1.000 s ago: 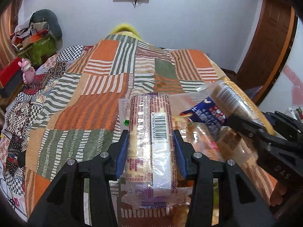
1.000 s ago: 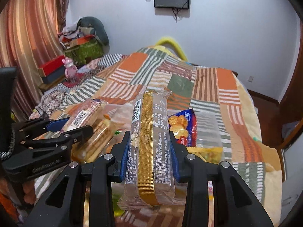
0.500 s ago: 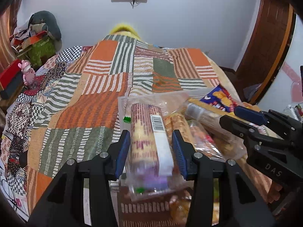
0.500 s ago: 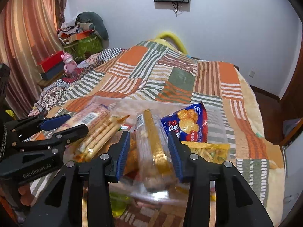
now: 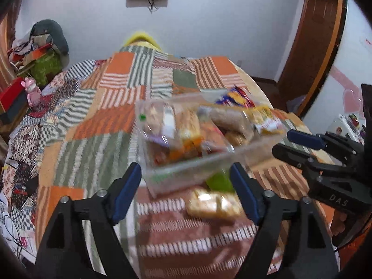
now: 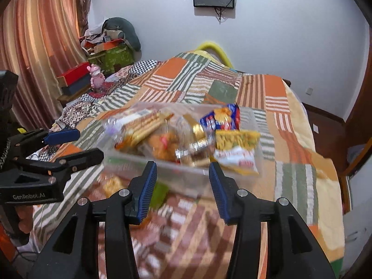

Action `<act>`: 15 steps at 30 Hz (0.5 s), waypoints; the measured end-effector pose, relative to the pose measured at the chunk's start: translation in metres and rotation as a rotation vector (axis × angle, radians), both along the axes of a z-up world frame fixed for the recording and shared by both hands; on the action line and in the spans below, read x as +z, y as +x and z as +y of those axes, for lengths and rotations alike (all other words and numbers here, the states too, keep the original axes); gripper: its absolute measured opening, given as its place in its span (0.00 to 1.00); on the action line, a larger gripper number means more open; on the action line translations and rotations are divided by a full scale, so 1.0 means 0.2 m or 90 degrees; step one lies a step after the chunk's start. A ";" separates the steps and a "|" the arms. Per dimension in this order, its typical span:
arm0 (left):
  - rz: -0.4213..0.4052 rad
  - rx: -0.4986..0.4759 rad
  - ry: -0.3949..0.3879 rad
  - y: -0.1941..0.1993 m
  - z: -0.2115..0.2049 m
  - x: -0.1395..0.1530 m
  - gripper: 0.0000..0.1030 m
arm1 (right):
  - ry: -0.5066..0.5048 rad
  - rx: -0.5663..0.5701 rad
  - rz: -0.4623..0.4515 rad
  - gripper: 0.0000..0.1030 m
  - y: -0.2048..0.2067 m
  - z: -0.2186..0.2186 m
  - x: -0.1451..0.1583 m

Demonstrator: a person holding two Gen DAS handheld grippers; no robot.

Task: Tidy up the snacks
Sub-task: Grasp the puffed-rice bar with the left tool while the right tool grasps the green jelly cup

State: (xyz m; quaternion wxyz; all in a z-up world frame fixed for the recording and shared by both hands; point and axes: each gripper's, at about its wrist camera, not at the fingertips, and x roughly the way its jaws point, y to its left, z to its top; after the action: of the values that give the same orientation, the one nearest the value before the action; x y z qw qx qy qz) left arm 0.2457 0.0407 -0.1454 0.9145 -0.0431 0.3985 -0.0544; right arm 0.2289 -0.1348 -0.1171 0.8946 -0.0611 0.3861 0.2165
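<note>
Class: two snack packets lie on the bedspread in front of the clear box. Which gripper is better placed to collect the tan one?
Left. The tan packet lies between the open left gripper's fingers; the right gripper sits further off.

Both wrist views low over the bed (image 5: 97, 121), close on one shared snack bin (image 6: 176, 172).

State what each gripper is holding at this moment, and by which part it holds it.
Nothing is held. The left gripper and the right gripper both stand open and empty in front of the clear snack bin on the bed.
</note>
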 end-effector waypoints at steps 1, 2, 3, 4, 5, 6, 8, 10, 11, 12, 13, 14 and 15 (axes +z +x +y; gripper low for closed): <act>0.007 -0.006 0.002 -0.02 -0.02 -0.02 0.80 | 0.000 -0.002 0.002 0.43 -0.02 -0.01 0.00; 0.012 -0.010 0.004 -0.03 -0.04 -0.04 0.82 | -0.001 -0.003 0.005 0.43 -0.03 -0.02 -0.01; 0.018 -0.016 0.005 -0.04 -0.06 -0.06 0.83 | -0.001 -0.003 0.007 0.44 -0.04 -0.03 -0.01; 0.024 -0.023 0.004 -0.05 -0.09 -0.08 0.84 | -0.002 -0.006 0.009 0.44 -0.06 -0.05 -0.02; 0.031 -0.031 0.002 -0.05 -0.11 -0.10 0.86 | -0.001 -0.008 0.011 0.46 -0.06 -0.06 -0.03; 0.038 -0.036 0.002 -0.05 -0.13 -0.12 0.88 | 0.001 -0.012 0.015 0.48 -0.08 -0.07 -0.03; 0.052 -0.045 0.005 -0.04 -0.17 -0.17 0.89 | 0.004 -0.015 0.021 0.49 -0.10 -0.11 -0.05; 0.062 -0.045 0.014 -0.02 -0.20 -0.21 0.90 | 0.006 -0.019 0.029 0.51 -0.12 -0.13 -0.07; 0.070 -0.044 0.016 -0.01 -0.21 -0.24 0.90 | 0.006 -0.022 0.034 0.52 -0.11 -0.13 -0.08; 0.077 -0.043 0.014 0.00 -0.21 -0.26 0.90 | 0.008 -0.024 0.039 0.53 -0.10 -0.14 -0.09; 0.082 -0.042 0.010 0.01 -0.21 -0.28 0.90 | 0.009 -0.026 0.043 0.53 -0.12 -0.14 -0.09; 0.084 -0.040 0.007 0.02 -0.21 -0.29 0.90 | 0.012 -0.026 0.048 0.53 -0.12 -0.14 -0.10; 0.086 -0.037 0.004 0.03 -0.20 -0.31 0.89 | 0.015 -0.026 0.055 0.55 -0.11 -0.14 -0.11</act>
State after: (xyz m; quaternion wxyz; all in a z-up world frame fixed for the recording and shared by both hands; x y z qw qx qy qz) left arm 0.2511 0.0006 -0.2069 0.8837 -0.0320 0.4607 -0.0766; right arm 0.2073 -0.1624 -0.1397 0.8821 -0.0335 0.4226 0.2054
